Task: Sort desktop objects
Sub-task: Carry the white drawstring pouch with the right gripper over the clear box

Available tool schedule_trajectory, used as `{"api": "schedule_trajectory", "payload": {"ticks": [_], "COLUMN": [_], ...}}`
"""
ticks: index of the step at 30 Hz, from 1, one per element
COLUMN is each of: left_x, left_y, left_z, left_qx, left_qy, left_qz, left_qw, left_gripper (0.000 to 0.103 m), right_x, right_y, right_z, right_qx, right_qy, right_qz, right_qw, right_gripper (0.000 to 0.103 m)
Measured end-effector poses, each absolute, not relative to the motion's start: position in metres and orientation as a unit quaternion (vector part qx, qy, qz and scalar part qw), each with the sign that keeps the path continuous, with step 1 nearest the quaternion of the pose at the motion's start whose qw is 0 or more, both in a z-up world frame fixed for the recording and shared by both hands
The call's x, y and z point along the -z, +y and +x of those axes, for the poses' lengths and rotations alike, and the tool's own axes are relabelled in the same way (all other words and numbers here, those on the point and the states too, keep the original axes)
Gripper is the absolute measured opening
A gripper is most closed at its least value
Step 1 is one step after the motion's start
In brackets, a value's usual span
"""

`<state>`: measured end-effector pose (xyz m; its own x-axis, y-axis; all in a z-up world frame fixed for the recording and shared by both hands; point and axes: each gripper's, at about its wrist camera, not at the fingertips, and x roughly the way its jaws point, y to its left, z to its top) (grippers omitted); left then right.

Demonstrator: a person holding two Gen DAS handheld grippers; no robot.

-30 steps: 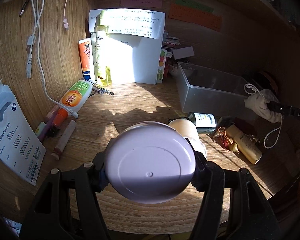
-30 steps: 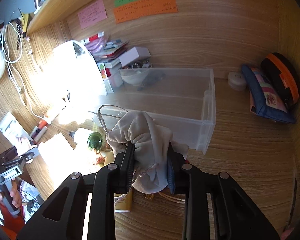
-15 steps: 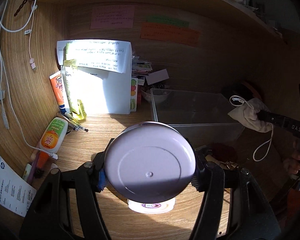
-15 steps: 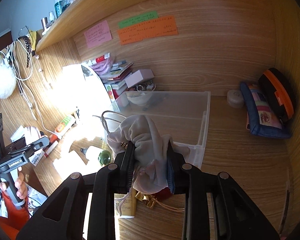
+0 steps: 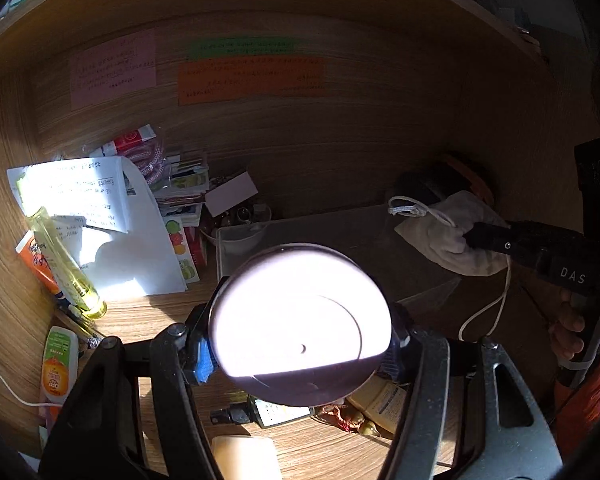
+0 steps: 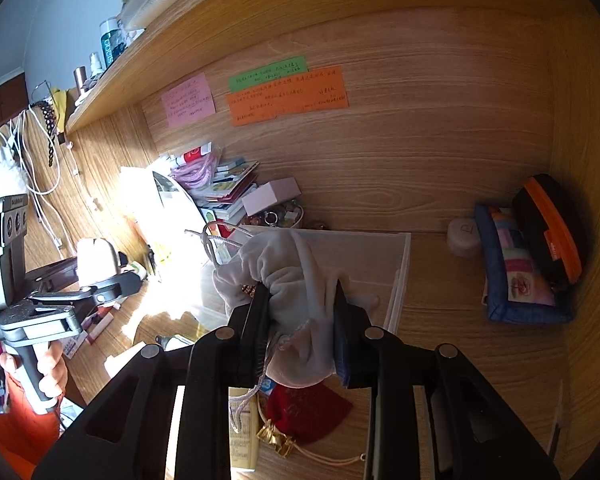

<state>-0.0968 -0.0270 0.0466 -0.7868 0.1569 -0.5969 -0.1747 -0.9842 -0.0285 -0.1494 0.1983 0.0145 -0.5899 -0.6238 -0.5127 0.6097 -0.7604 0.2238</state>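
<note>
My left gripper (image 5: 300,344) is shut on a round pale jar (image 5: 300,320), held up in the air with its sunlit flat end facing the camera. Behind the jar stands a clear plastic bin (image 5: 256,236). My right gripper (image 6: 300,308) is shut on a grey-white drawstring pouch (image 6: 296,276), which hangs over the near part of the same bin (image 6: 400,264). In the left wrist view the pouch (image 5: 448,232) hangs above the bin's right side. The right wrist view shows the left gripper with the jar (image 6: 96,256) at the far left.
On the desk below lie a red pouch (image 6: 308,412), a cream tube (image 6: 242,440) and a dark green bottle (image 5: 268,412). Papers (image 5: 112,232), a yellow tube (image 5: 64,264) and an orange-label bottle (image 5: 60,368) crowd the left. Pencil cases (image 6: 520,264) fill the right corner.
The left gripper has risen and swung right with the jar, so the bin now sits right behind it. The right gripper has lifted the pouch a little higher.
</note>
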Motion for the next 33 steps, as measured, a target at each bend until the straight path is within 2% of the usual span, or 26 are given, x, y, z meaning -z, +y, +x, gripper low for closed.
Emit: {"api": "schedule_trajectory", "payload": {"ticks": [15,26,33], "left_x": [-0.039,0.001,0.018], "left_y": [-0.005,-0.015,-0.015], "left_z": [-0.184,-0.236,-0.255], "left_qx": [-0.933,-0.905,-0.891], "left_qy": [0.063,0.043,0.074], "left_qz": [-0.339,-0.410,-0.436], "left_qw": [0.100,0.109,0.099], "left_gripper": [0.062,0.062,0.062], "right_x": [0.004,0.024,0.041], "right_y": [0.167,0.145,0.137], "right_z": [-0.210,-0.252,-0.264], "right_qx": [0.885,0.875,0.865], "right_qy": [0.011,0.044,0.067], "right_qz": [0.327,0.359,0.379], "right_qw": [0.333,0.321,0.322], "right_gripper": [0.024,0.024,0.024]}}
